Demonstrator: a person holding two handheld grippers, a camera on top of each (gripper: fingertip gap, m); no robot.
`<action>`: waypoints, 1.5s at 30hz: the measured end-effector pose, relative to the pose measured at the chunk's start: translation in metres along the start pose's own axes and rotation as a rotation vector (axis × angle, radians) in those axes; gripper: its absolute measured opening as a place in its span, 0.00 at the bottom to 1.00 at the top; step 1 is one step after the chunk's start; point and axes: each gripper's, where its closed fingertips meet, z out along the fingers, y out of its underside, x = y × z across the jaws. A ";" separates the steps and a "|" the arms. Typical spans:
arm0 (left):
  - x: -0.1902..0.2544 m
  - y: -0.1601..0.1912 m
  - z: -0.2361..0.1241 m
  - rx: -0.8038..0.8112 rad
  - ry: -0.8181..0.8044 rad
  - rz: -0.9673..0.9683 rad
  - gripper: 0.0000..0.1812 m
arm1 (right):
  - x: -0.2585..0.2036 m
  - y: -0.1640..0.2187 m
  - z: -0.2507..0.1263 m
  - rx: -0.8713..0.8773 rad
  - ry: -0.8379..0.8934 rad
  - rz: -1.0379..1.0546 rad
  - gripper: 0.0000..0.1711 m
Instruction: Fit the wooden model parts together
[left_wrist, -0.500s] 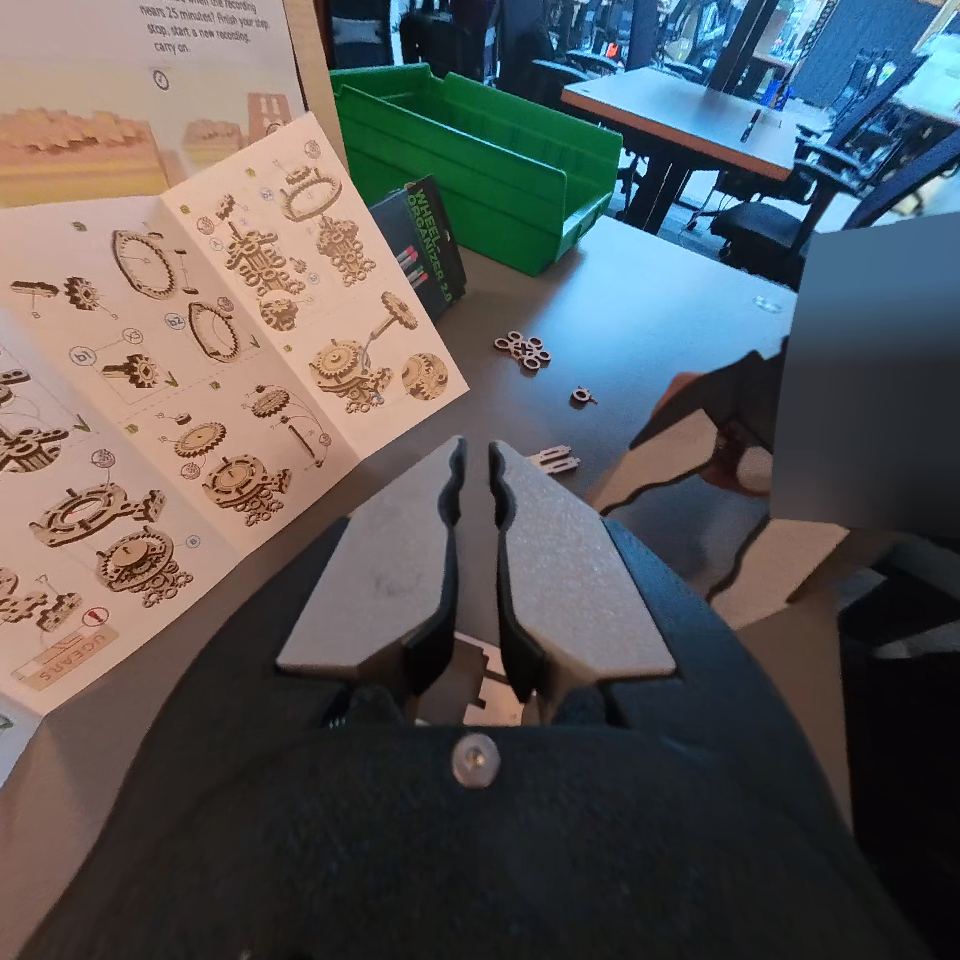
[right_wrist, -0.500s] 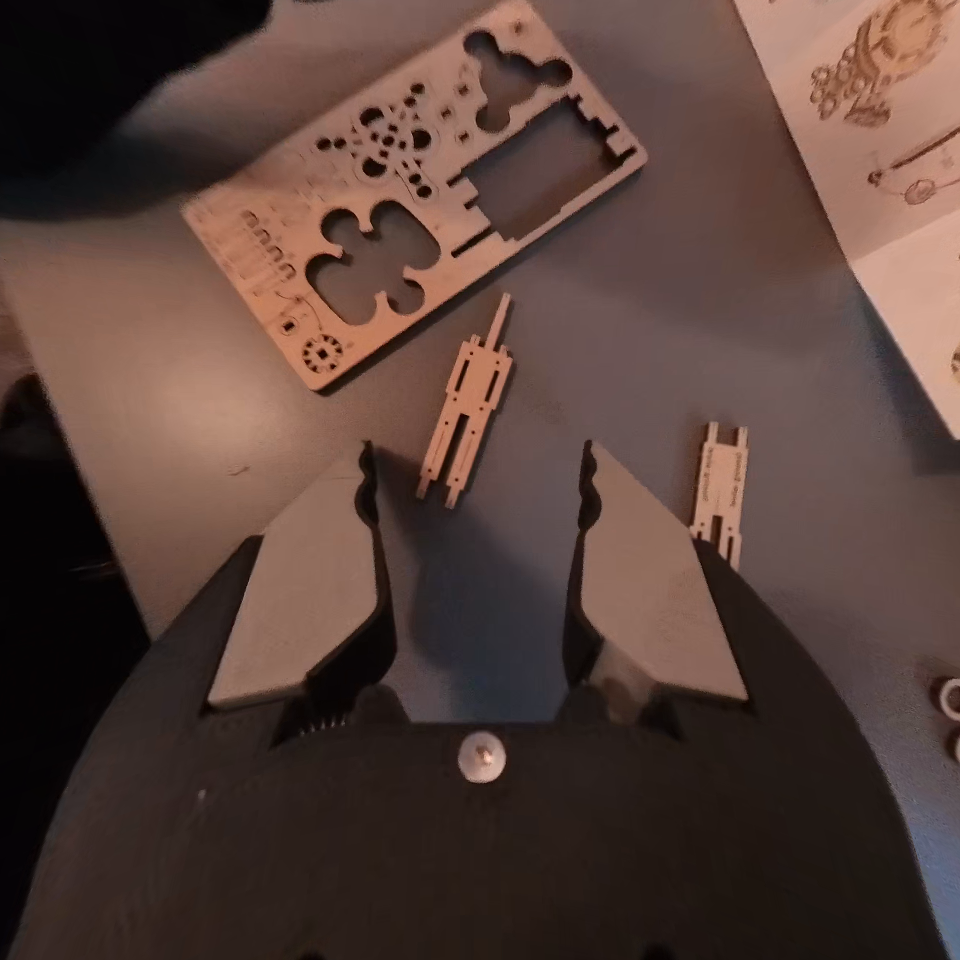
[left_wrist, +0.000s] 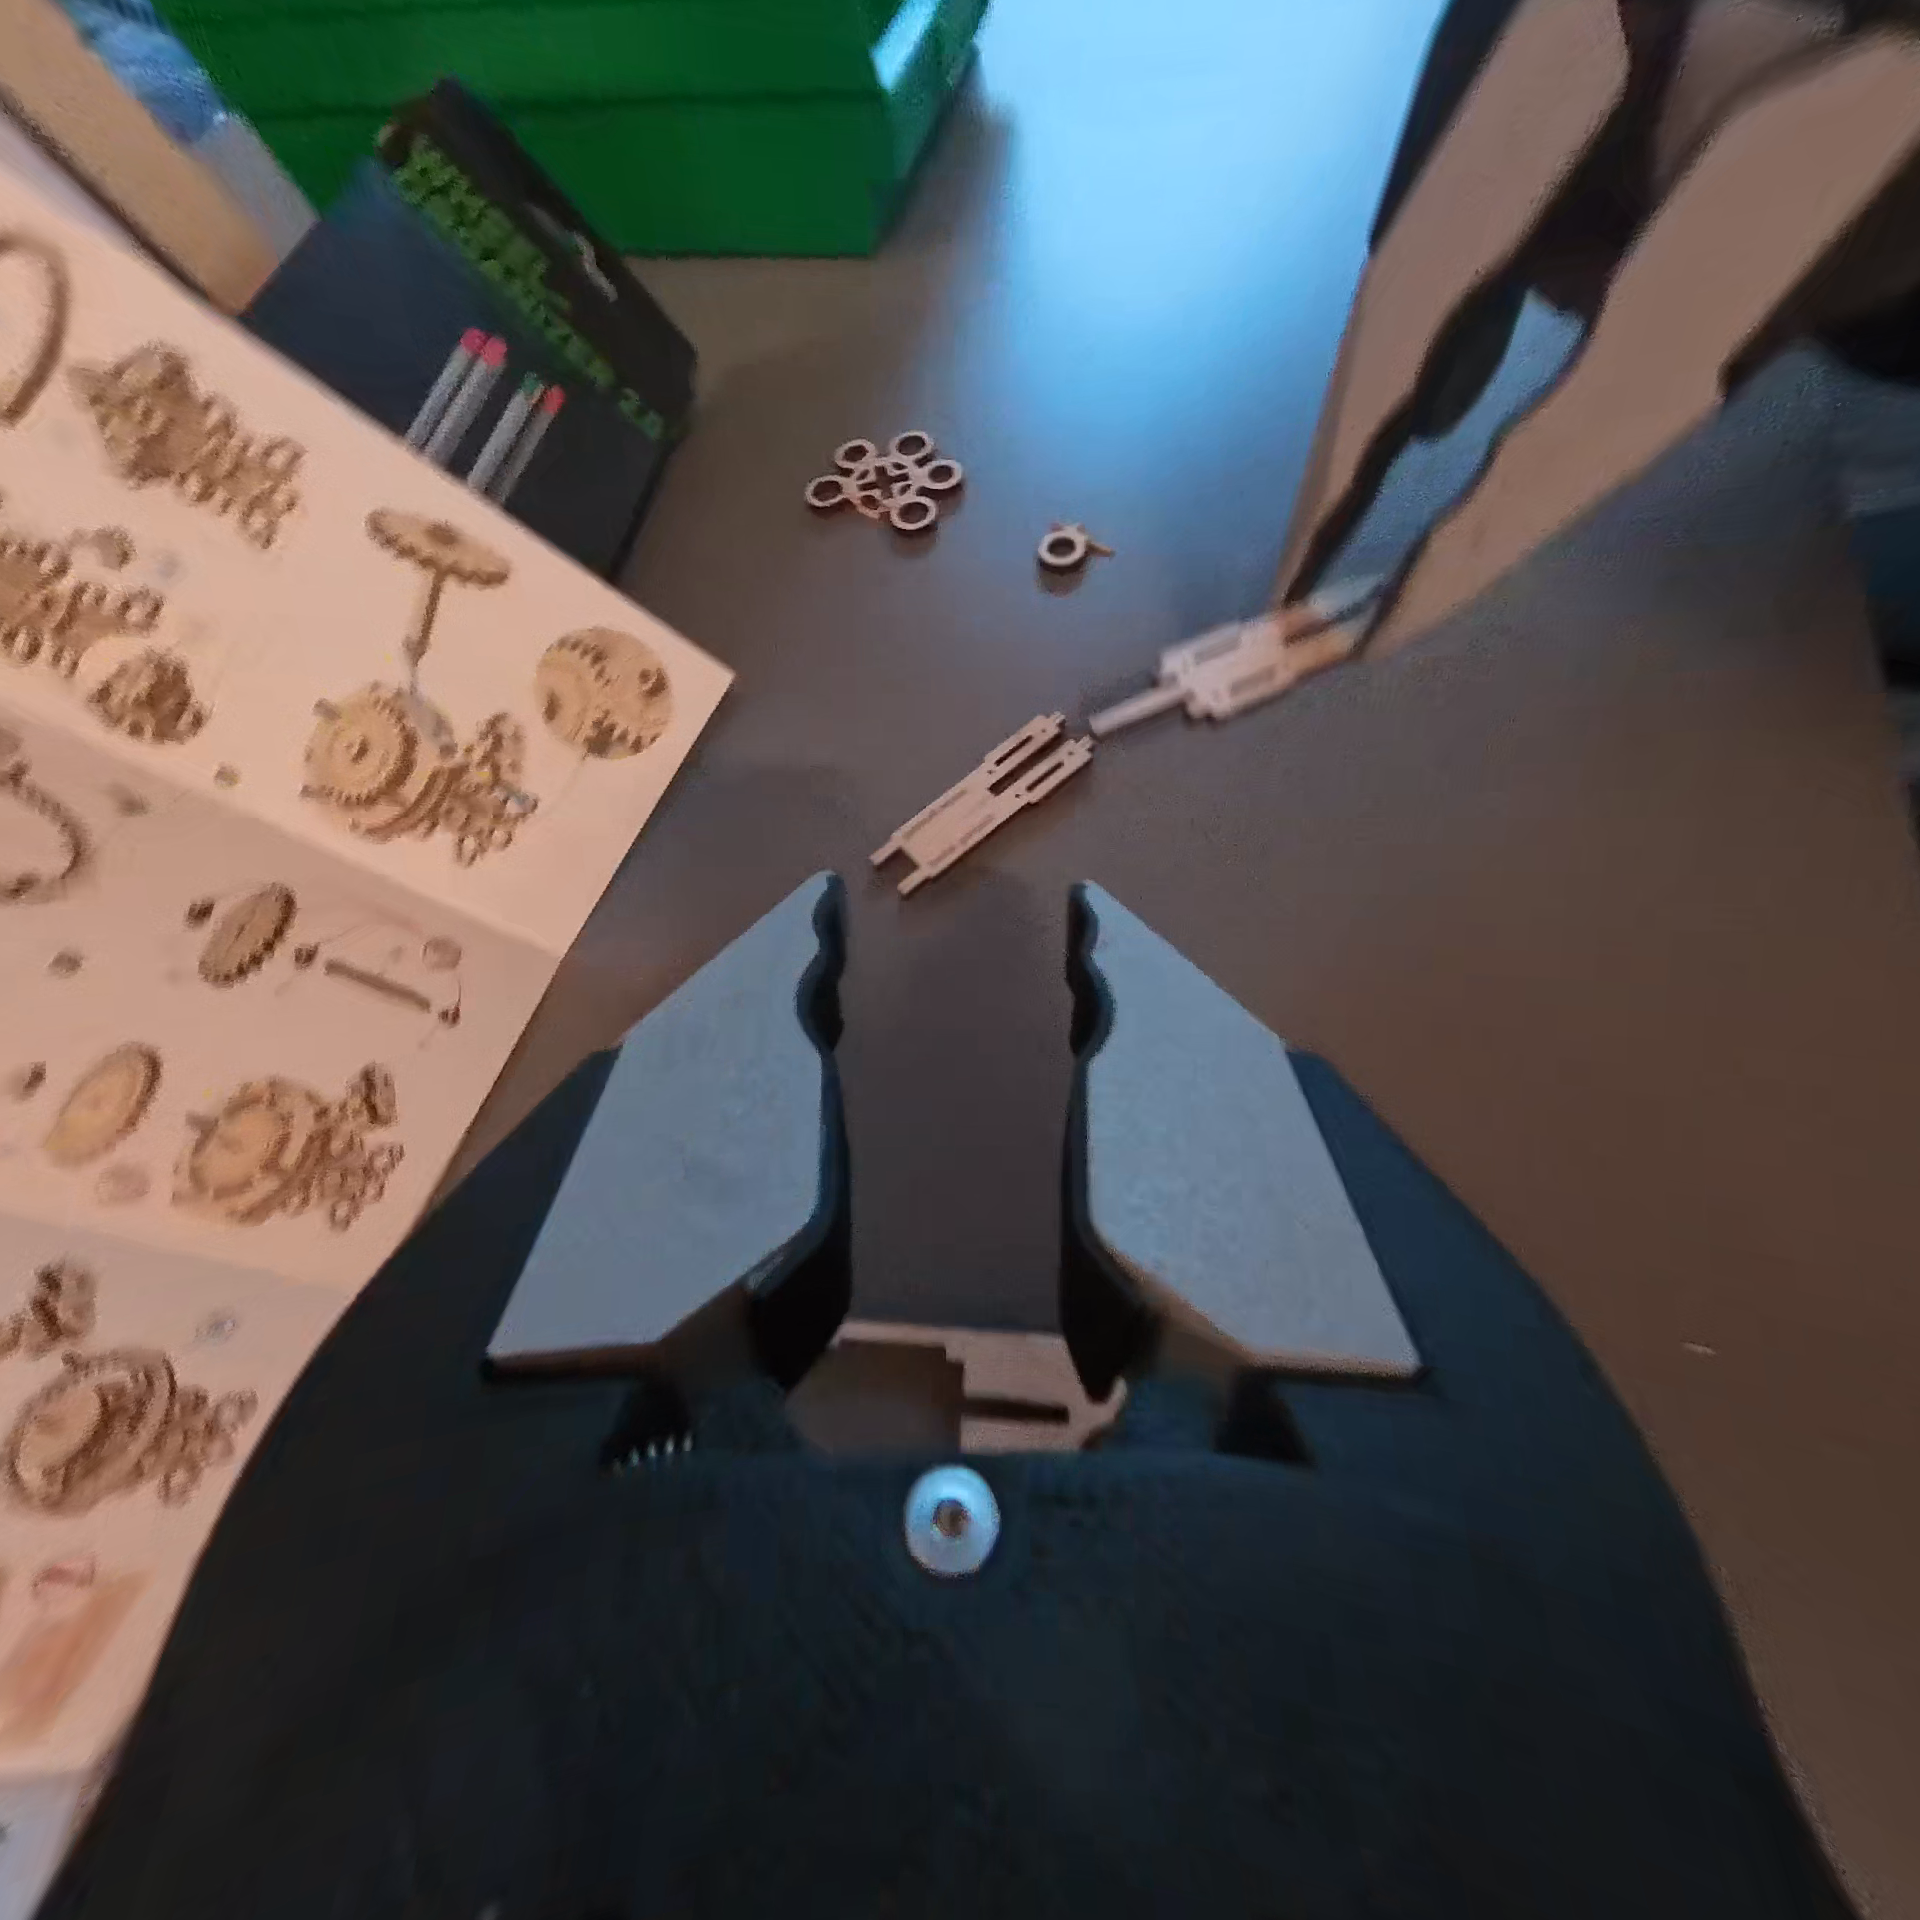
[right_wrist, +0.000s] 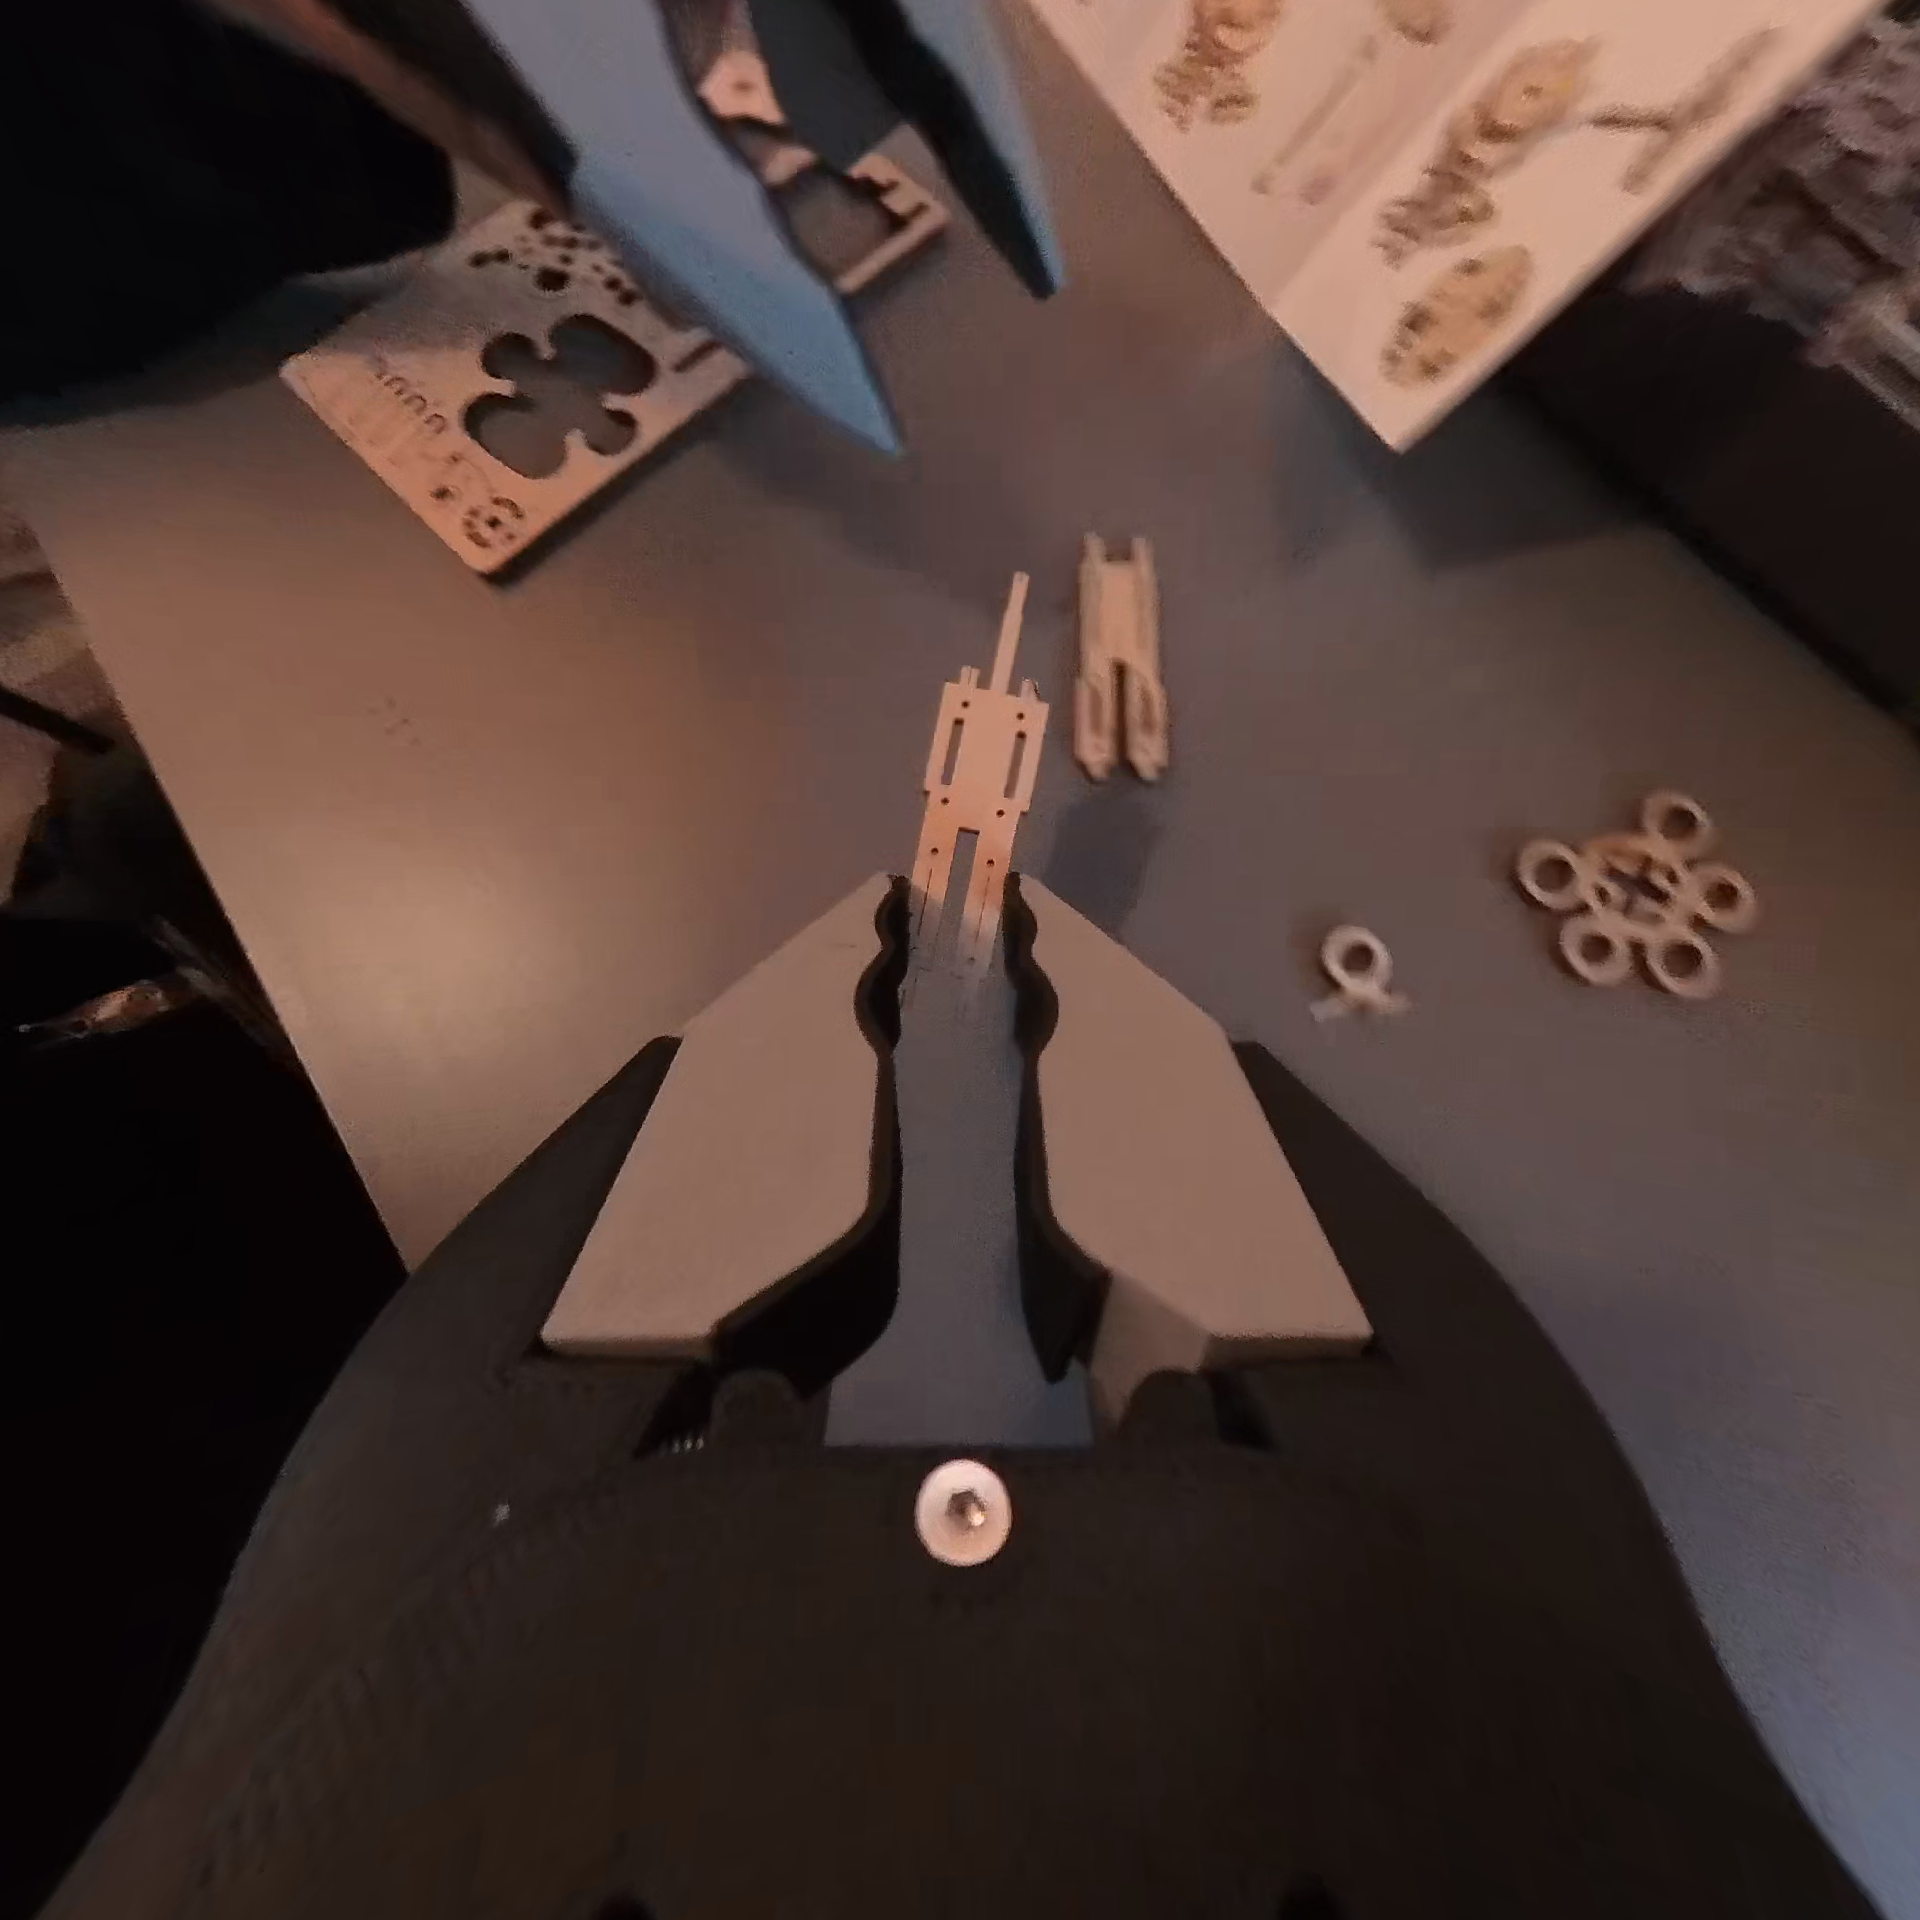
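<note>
while the slotted wooden strip (right_wrist: 982, 769), free on the counter (right_wrist: 644, 790) half a second ago, now sits clenched in the right gripper (right_wrist: 954, 894), the left gripper (left_wrist: 948, 914) has spread, empty, short of the second strip (left_wrist: 982, 802), so mating can begin.

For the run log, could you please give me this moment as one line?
right gripper: shut on slotted wooden strip | left gripper: open, empty | second strip: flat on table
</note>
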 end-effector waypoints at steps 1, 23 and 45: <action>0.002 -0.002 0.007 -0.019 -0.011 0.054 0.24 | 0.008 0.006 -0.007 0.000 0.013 0.017 0.08; 0.017 0.014 0.059 -0.278 0.261 0.307 0.00 | 0.039 0.014 -0.016 -0.003 -0.072 0.052 0.38; -0.003 -0.032 0.038 -0.084 -0.246 0.580 0.12 | 0.028 -0.045 0.016 0.015 -0.322 0.089 0.10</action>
